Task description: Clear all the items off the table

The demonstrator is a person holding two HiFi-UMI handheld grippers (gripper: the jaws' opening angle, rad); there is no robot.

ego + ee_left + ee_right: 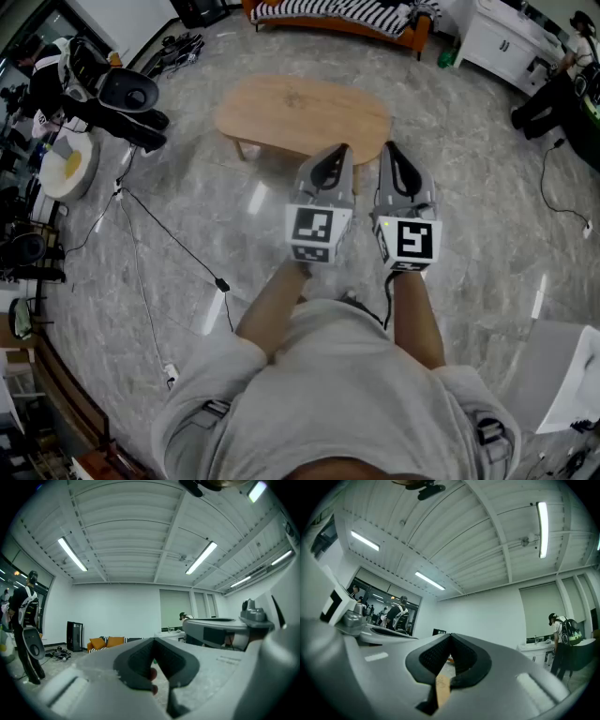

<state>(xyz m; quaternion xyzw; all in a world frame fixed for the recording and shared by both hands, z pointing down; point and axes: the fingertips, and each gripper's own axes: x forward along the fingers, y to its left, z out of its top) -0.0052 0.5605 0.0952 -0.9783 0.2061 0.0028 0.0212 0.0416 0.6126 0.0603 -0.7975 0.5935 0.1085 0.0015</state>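
An oval wooden table (281,112) stands on the grey stone floor ahead of me, and no item shows on its top. My left gripper (339,150) and right gripper (391,147) are held side by side at waist height, tips toward the table's near edge. Both are tilted upward, so their own views show mostly ceiling. The left gripper (153,640) has its jaws together with nothing between them. In the right gripper (450,635) the tips also meet, and a sliver of the wooden table (442,688) shows through the slot below them.
An orange sofa with a striped blanket (337,14) sits behind the table. A white cabinet (506,37) is at the back right. A round white stand (66,164) and black gear (127,94) are at the left. Cables (178,246) cross the floor. A white box (562,375) is near right.
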